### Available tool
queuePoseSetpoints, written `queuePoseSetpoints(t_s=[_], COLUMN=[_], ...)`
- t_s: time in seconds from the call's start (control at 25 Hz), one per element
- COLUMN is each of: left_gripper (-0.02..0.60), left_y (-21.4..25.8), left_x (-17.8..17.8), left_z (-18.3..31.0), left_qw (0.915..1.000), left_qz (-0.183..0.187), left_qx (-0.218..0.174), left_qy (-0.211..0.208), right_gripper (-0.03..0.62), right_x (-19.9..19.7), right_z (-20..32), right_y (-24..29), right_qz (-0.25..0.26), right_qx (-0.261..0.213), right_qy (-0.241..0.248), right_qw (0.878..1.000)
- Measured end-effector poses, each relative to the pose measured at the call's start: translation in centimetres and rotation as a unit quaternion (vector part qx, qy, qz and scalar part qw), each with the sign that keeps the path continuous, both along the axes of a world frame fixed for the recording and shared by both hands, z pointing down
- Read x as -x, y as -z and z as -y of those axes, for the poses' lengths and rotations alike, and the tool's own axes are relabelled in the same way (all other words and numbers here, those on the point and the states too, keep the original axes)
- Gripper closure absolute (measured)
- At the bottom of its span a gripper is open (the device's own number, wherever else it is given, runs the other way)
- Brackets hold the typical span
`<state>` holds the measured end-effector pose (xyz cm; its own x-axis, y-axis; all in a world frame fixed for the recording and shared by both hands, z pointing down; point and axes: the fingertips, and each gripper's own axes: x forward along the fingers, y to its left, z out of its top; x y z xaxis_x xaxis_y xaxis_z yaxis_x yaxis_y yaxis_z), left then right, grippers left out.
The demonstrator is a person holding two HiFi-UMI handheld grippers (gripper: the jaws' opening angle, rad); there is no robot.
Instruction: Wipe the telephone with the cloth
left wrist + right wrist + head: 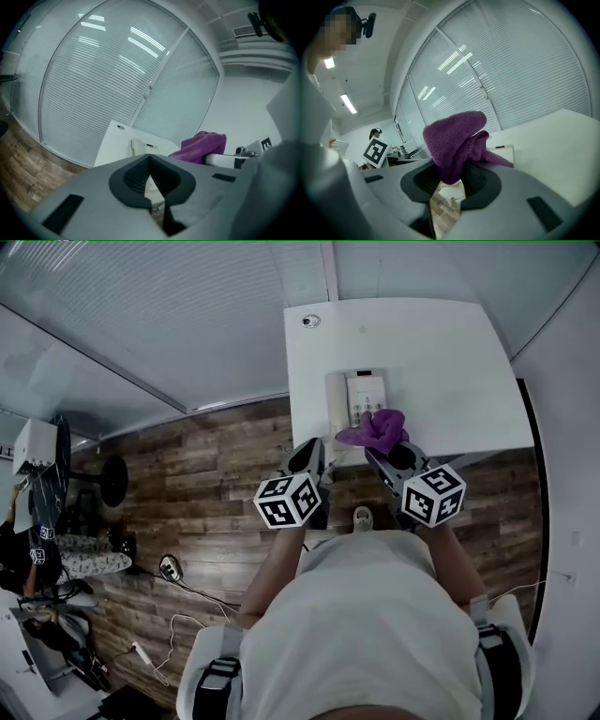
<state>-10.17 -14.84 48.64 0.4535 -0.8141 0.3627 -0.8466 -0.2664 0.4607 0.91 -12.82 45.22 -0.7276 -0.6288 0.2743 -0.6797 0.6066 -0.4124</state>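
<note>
- Where the head view looks steeply down, the telephone (361, 399) lies on the white table (450, 343) near its front edge, handset on the left and keypad on the right. The purple cloth (373, 430) sits bunched over the phone's near end, pinched in the right gripper (386, 452). The left gripper (309, 446) hangs just beside it, at the table's front edge and over the wooden floor (216, 465).
- In the left gripper view, the left gripper (150, 160) has its jaws brought together at the tips with nothing between them. Beyond them the telephone (140, 146) rests on the table (110, 143), and the cloth (199, 146) rises to its right.
- In the right gripper view, the right gripper (452, 176) is clamped on the cloth (454, 140), which stands up from the jaws in a folded hump. The telephone (505, 151) shows just behind the cloth, on the table (553, 140).
</note>
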Motion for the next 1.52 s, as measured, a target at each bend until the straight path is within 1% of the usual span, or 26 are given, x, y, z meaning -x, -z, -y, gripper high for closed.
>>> queuePoseSetpoints(t_s=[0.12,0.4,0.56,0.8,1.0,1.16,1.32,1.52], left_gripper=[0.561,0.561,0.561,0.561,0.561,0.561,0.561,0.561], left_y=[0.5,0.6,0.5,0.1,-0.4,-0.9,-1.2,-1.8], left_x=[1.3,4.6,5.9,7.0,7.0,7.2,7.6,8.1], left_z=[-2.8,-8.6,-11.5,-15.7,-18.5,-20.5,-22.2,-23.1], left_qw=[1.0000,0.9998,0.9996,0.9992,0.9990,0.9992,0.9993,0.9993], left_qz=[0.002,-0.015,-0.007,-0.013,-0.017,-0.014,-0.019,-0.025], left_qx=[-0.004,-0.003,-0.007,-0.001,0.004,0.010,0.018,0.023], left_qy=[-0.007,-0.016,-0.025,-0.038,-0.042,-0.036,-0.027,-0.015], right_gripper=[0.476,0.476,0.476,0.476,0.476,0.476,0.476,0.476], right_x=[1.4,4.4,5.4,6.6,6.6,6.5,6.5,6.9], right_z=[-2.6,-7.8,-10.2,-14.1,-16.6,-18.4,-19.8,-20.6], right_y=[0.1,0.1,0.3,0.8,0.4,0.3,-0.1,-0.3], right_qz=[-0.005,-0.011,-0.015,-0.022,-0.025,-0.027,-0.031,-0.031], right_qx=[-0.005,-0.006,-0.010,-0.016,-0.014,-0.013,-0.010,-0.013], right_qy=[-0.004,-0.013,-0.018,-0.027,-0.033,-0.033,-0.030,-0.014], right_qw=[1.000,1.000,1.000,0.999,0.999,0.999,0.999,0.999])
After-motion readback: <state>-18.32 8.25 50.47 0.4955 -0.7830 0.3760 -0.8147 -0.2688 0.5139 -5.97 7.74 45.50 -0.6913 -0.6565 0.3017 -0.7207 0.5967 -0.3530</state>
